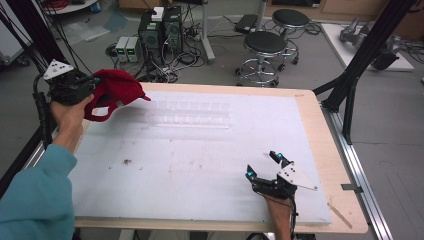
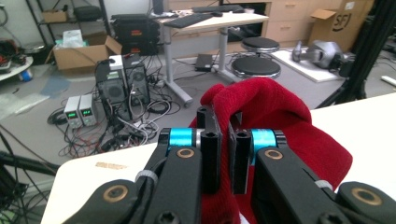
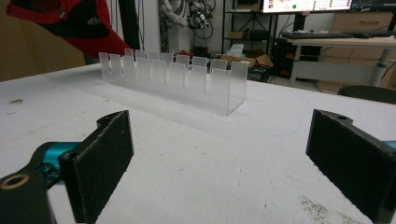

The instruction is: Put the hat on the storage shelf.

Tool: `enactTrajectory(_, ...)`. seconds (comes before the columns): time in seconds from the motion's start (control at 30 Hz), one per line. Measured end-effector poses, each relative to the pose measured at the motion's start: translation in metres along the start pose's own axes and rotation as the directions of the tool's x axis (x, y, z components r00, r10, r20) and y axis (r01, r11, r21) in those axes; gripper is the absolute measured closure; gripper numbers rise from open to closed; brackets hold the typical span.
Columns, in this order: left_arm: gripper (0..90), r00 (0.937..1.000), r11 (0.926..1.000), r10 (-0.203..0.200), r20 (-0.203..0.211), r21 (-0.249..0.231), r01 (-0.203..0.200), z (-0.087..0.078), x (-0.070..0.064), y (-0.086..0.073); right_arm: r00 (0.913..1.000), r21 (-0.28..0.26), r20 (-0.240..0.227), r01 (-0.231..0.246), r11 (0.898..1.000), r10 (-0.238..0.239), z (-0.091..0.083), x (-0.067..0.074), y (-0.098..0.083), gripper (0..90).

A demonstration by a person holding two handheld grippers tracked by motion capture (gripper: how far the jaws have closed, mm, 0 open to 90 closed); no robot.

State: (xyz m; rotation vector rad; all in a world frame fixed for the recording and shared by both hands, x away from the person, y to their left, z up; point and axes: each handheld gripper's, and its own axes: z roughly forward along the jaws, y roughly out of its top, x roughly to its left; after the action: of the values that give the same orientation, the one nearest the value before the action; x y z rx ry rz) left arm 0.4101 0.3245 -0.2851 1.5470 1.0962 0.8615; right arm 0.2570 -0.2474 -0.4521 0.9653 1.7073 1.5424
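Left hand-held gripper [image 2: 223, 151] jaws nearly closed, pinching red cap [image 2: 280, 116] fabric above table [image 2: 93, 179] edge.

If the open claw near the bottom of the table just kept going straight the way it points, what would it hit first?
Probably the clear slotted rack. The right claw is open, and bare white table top lies between its jaws and the rack straight ahead. The red cap hangs higher and off to one side, likely out of line.

Red cap [image 1: 116, 91], clamped and held above the table's [image 1: 200, 170] far left corner; clear slotted rack [image 1: 192, 114] standing near the far edge.
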Motion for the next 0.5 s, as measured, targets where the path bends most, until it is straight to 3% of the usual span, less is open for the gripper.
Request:
enactTrajectory(0.27,86.3,0.9959,0.9980,0.053,0.073,-0.037,-0.051,-0.017,-0.007,0.022,1.0000,0.002,0.001,0.002,1.000,-0.002,0.000,0.000,0.000,6.4)
enactTrajectory(0.33,86.4,0.9924,0.9964,0.075,0.097,-0.047,-0.070,-0.022,-0.010,0.028,1.0000,0.000,0.001,0.005,1.000,-0.005,0.000,0.000,0.000,6.4)
enactTrajectory(0.4,86.3,0.9838,0.9926,0.115,0.138,-0.055,-0.108,-0.029,-0.015,0.036,1.0000,0.000,0.001,0.006,1.000,-0.006,0.000,0.000,0.000,6.4)
enactTrajectory(0.43,86.3,0.9838,0.9926,0.115,0.138,-0.055,-0.108,-0.029,-0.015,0.036,1.0000,0.002,0.001,0.005,1.000,-0.005,0.000,0.000,0.000,6.4)
enactTrajectory(0.5,86.3,0.9758,0.9916,0.124,0.180,-0.060,-0.115,-0.034,-0.019,0.039,1.0000,0.002,0.001,0.003,1.000,-0.003,0.000,0.000,0.000,6.3)
